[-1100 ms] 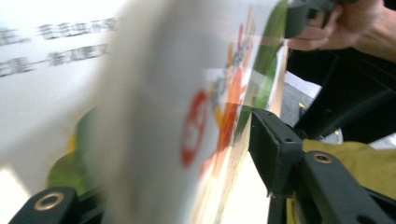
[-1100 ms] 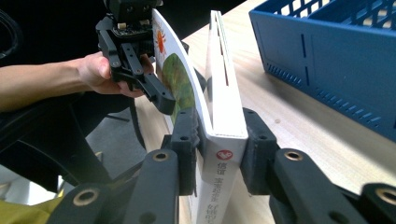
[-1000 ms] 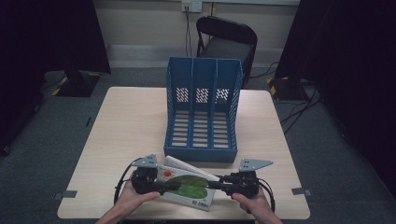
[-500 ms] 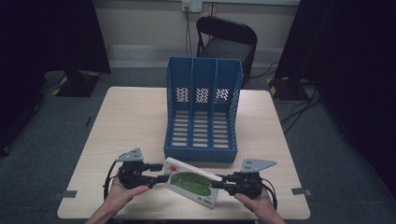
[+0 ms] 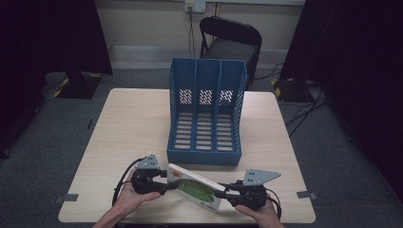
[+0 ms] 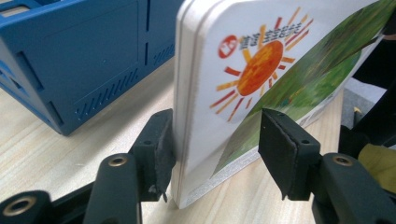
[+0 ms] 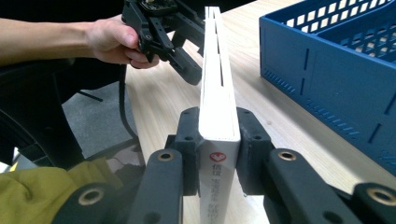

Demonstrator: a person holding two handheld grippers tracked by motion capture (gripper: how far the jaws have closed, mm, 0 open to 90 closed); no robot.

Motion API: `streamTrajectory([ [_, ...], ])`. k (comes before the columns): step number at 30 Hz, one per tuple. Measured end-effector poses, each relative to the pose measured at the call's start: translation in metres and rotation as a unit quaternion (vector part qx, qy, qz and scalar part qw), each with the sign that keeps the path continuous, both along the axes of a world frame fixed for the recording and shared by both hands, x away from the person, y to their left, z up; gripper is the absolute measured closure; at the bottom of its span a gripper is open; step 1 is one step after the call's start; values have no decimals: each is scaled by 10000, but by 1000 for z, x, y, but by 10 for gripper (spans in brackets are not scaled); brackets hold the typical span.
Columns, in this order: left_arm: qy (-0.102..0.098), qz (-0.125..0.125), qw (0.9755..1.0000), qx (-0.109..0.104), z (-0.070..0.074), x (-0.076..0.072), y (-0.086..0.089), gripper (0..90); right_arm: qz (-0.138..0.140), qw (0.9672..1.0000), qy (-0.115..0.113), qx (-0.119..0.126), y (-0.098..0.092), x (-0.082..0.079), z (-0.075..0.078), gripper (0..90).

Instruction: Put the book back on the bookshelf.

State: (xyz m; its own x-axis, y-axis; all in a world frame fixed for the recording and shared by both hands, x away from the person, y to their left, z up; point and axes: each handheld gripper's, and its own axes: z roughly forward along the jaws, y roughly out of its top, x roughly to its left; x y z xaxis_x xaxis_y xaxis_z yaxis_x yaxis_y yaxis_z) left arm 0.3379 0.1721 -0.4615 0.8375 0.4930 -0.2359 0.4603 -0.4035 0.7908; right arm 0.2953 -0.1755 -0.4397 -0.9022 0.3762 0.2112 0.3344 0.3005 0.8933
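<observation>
While my right gripper (image 7: 218, 140) clamps the spine end of the book (image 5: 196, 187) with both pads pressed flat on its covers, the book stands on edge on the table (image 5: 133, 123), just in front of the blue file rack (image 5: 205, 114). My left gripper (image 6: 215, 140) straddles the far corner; its 2 jaws have just been closing, 1 pad touching the back cover, the other still off the sun picture.

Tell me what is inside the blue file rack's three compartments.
The blue file rack lies on its back with all three slots open upward, and only its slotted blue floor shows inside. The strip just behind its low front wall is hidden. The book sits outside it.
</observation>
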Motion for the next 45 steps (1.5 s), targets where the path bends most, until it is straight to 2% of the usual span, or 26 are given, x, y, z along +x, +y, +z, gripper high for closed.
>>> streamTrajectory([
  [8,11,-14,10000,7,1,-1,0,460,9,9999,-92,-126,9,-1,-2,715],
  [9,14,-11,10000,2,1,-2,0,462,13,9997,-93,-236,16,-2,-5,666],
  [12,36,-13,10000,-12,1,-2,-1,472,-28,9991,-174,-378,21,-3,-6,644],
  [13,25,-40,10000,-5,1,-3,-2,476,-100,9991,-151,-381,26,-3,-8,635],
  [14,9,-48,10000,1,1,-3,-2,474,-107,9991,-151,-392,27,-3,-8,666],
  [19,-22,-48,10000,14,1,-4,-4,472,-70,9992,-19,-390,30,2,-10,708],
  [21,-39,-44,10000,28,0,-4,-4,472,-141,9996,145,-220,32,6,-12,725],
  [22,-39,-44,10000,28,0,-4,-4,472,-141,9996,145,-220,32,6,-12,725],
  [23,-60,-57,10000,48,1,-5,-4,473,-157,9993,39,-339,37,6,-12,735],
  [26,-60,-63,10000,40,1,-6,-4,472,-159,9993,77,-334,43,7,-13,731],
  [30,-66,-79,9999,51,1,-7,-3,473,-127,9989,67,-450,47,6,-16,726],
  [31,-51,-76,9999,50,1,-7,-3,481,-122,9987,175,-452,46,7,-18,719],
  [33,-23,-78,10000,39,1,-6,-2,486,-102,9984,237,-512,48,7,-21,701],
  [40,-61,-16,10000,34,-1,-7,-3,486,-93,9984,377,-402,47,9,-29,667],
  [45,-50,3,10000,19,-1,-7,-3,486,-146,9983,391,-404,47,10,-32,722],
])
